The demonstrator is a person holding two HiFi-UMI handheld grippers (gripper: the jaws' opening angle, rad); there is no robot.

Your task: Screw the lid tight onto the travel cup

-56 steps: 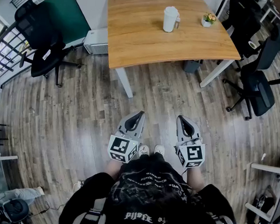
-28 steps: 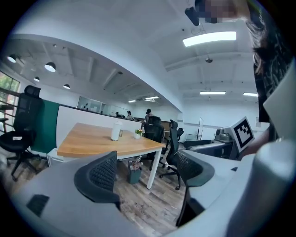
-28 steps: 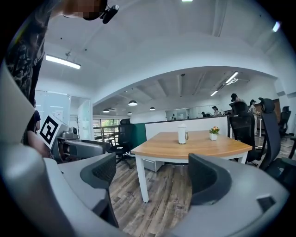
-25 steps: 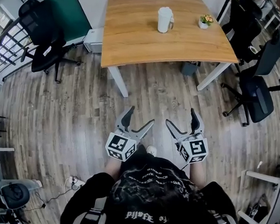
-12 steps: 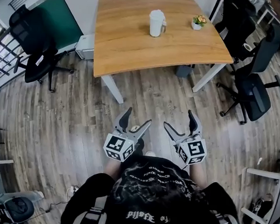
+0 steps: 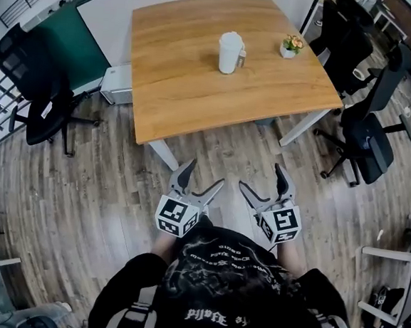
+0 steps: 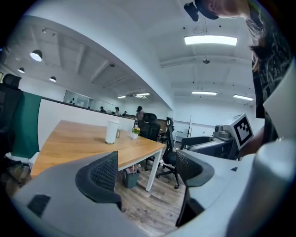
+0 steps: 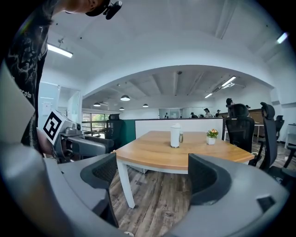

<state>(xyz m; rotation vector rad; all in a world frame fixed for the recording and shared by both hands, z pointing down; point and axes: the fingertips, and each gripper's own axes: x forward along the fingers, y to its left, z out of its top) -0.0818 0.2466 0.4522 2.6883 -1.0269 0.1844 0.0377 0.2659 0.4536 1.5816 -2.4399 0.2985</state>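
A white travel cup (image 6: 229, 52) with its lid on top stands upright near the middle of a wooden table (image 6: 184, 86); it also shows as the cup (image 7: 111, 132) in the left gripper view and the cup (image 8: 175, 135) in the right gripper view. A small dark object sits right beside it. My left gripper (image 6: 202, 179) and right gripper (image 6: 263, 180) are both open and empty, held side by side over the floor in front of the table, well short of the cup.
A small potted flower (image 6: 292, 45) stands at the table's far right. Black office chairs (image 6: 369, 131) crowd the right side, and another chair (image 6: 37, 88) stands at the left. A green partition (image 6: 74, 34) runs behind the table. Wood plank floor lies between me and the table.
Both grippers went from shut to open about a second ago. I have moved closer to the table, which now sits lower and nearer in the head view.
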